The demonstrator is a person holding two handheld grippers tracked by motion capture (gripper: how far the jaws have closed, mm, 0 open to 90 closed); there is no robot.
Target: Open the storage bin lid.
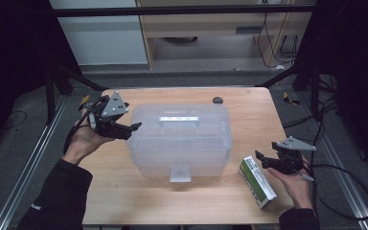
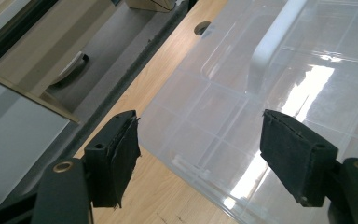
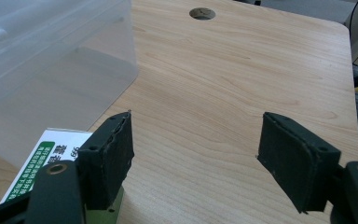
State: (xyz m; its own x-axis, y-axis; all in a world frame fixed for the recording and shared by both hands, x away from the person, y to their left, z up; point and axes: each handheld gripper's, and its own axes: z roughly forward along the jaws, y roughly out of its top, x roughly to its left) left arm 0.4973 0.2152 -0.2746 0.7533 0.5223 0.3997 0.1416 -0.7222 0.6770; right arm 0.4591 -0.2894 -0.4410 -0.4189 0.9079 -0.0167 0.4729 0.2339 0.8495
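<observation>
At table centre sits the clear lidded bin (image 1: pixel 179 139); the left gripper (image 1: pixel 133 127) hovers wide at its left edge, the right gripper (image 1: pixel 261 158) wide above the green-and-white box (image 1: pixel 257 181), seemingly ready to grasp.

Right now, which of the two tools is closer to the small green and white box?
The right tool, hovering open just beside the box. The left tool is across the table, at the clear bin.
</observation>
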